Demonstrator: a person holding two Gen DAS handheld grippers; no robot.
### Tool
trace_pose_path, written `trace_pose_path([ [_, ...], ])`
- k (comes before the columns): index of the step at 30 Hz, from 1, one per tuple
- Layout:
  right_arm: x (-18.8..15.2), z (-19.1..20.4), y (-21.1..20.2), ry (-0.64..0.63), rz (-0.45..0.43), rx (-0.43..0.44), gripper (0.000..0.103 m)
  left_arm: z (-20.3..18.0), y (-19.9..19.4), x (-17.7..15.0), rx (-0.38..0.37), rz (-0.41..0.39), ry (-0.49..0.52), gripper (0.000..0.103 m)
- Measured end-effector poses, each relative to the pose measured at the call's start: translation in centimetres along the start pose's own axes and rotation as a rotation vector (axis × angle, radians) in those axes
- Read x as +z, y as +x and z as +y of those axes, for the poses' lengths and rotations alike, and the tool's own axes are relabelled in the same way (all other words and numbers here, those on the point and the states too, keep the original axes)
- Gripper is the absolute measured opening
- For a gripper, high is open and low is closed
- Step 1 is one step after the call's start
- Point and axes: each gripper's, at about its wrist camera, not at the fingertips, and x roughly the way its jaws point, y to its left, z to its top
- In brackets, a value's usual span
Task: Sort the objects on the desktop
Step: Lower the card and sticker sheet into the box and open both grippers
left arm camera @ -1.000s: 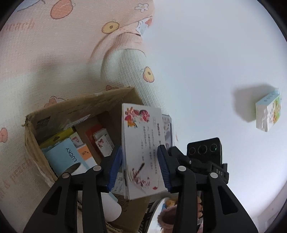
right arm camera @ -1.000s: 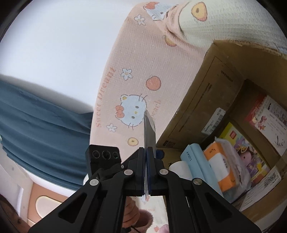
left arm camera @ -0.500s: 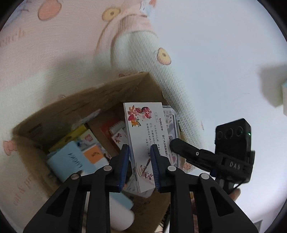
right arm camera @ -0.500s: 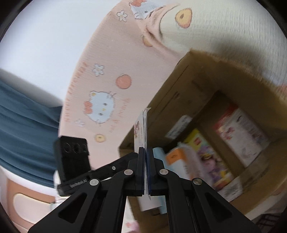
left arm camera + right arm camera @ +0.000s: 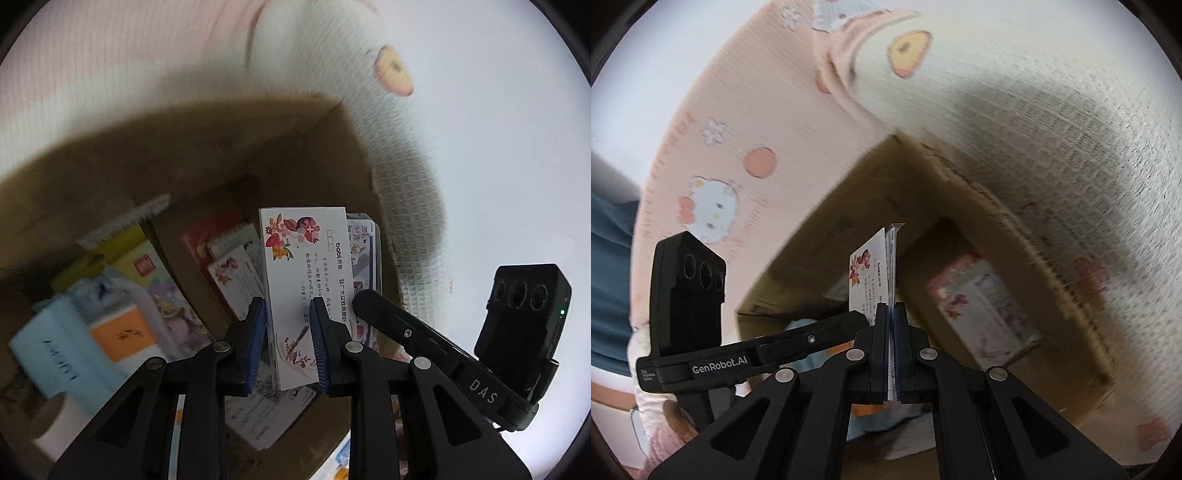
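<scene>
Cards (image 5: 892, 266), a thin stack fronted by a floral printed one, are clamped edge-on in the fully closed jaws of the right gripper (image 5: 892, 314) and are held upright over the open mouth of the cardboard box (image 5: 221, 147). The jaws of the left gripper (image 5: 288, 314) have just been closing and stand partly apart; the floral card is framed between them, but no clamp by them can be made out. In the left wrist view, tissue packs (image 5: 122, 332) and other paper goods are seen in the box at 9 o'clock, and a clearer strip of floor lies at 12 o'clock. The box is set on pink printed cloth (image 5: 738, 129).

The stack is judged to be very light, thin and glossy, stiff along its length but easily bowed or fanned. A hold low on the flat faces, as is taken now, is favoured; pressure on the edges would probably buckle it. A slip of single sheets is to be expected if the clamp is loosened unevenly.
</scene>
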Motion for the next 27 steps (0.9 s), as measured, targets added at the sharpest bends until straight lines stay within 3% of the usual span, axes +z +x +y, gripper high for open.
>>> trace_pose_path([
  [8, 0.7, -1.8, 3.1, -0.016, 0.121, -0.085, 0.0, 0.8, 4.0, -0.4, 0.063, 0.085, -0.061, 0.027],
  [11, 0.7, -1.5, 3.9, -0.06, 0.125, -0.152, 0.0, 0.4, 5.6, -0.4, 0.107, 0.114, -0.049, 0.027],
  [15, 1.0, -0.2, 4.0, -0.183, 0.089, -0.368, 0.0, 0.5, 6.5, -0.6, 0.098, 0.143, -0.05, 0.025],
  [18, 1.0, -0.1, 3.7, -0.209, 0.08, -0.431, 0.0, 0.8, 6.2, -0.4, 0.115, 0.127, -0.054, 0.025],
  [23, 0.9, 0.0, 3.1, -0.178, 0.078, -0.408, 0.0, 1.6, 5.1, 0.3, 0.145, 0.103, -0.084, 0.025],
  [27, 1.0, -0.4, 2.8, -0.097, 0.091, -0.329, 0.0, 1.5, 4.6, -0.2, 0.139, 0.101, -0.097, 0.026],
])
